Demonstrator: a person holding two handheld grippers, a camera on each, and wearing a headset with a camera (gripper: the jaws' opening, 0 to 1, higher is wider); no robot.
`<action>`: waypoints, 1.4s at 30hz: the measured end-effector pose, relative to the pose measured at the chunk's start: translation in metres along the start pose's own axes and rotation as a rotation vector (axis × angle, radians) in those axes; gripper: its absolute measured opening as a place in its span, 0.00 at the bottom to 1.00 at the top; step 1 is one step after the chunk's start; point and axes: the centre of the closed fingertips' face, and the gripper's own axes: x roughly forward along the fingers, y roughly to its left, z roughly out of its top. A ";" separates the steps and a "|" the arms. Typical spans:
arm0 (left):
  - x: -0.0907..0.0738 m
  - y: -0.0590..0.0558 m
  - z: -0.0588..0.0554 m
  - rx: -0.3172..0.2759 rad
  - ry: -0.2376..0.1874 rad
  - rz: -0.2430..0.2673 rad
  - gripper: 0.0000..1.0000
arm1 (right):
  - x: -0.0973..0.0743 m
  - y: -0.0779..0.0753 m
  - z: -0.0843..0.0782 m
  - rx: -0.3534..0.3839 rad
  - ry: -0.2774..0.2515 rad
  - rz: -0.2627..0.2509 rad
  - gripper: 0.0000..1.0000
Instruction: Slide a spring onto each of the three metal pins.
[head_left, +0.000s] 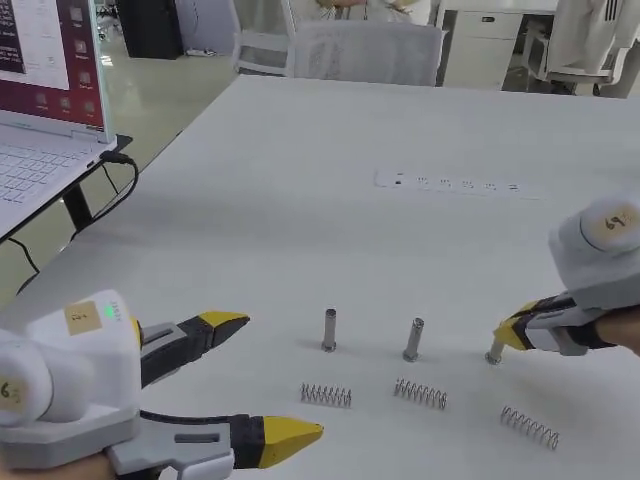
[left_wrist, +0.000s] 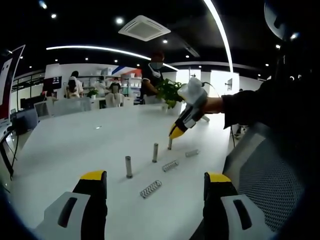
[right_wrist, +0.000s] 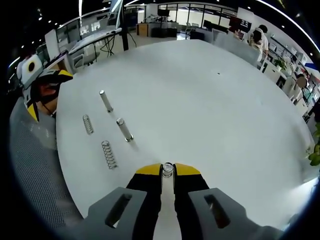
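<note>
White surface, with an open laptop beside its left edge. I hold the left gripper over the near side, jaws wide apart. The right gripper has its jaws clamped on the right pin. The left pin and middle pin stand upright. The left spring, middle spring and right spring lie flat, one near each pin.

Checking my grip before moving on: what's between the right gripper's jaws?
One metal pin, clamped by the right gripper. Its bare top pokes out between the yellow tips. The jaws cover the gripped stretch of its shaft, so that part cannot be checked.
</note>
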 end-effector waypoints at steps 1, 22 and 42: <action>0.000 0.000 0.000 0.000 0.000 0.000 0.76 | 0.000 0.000 0.000 -0.002 -0.002 0.000 0.06; 0.001 -0.001 0.000 0.002 0.006 -0.001 0.76 | -0.001 -0.001 -0.002 -0.017 -0.006 0.002 0.08; 0.001 -0.001 0.000 -0.001 0.004 -0.007 0.76 | -0.012 -0.007 -0.011 -0.007 -0.010 -0.015 0.11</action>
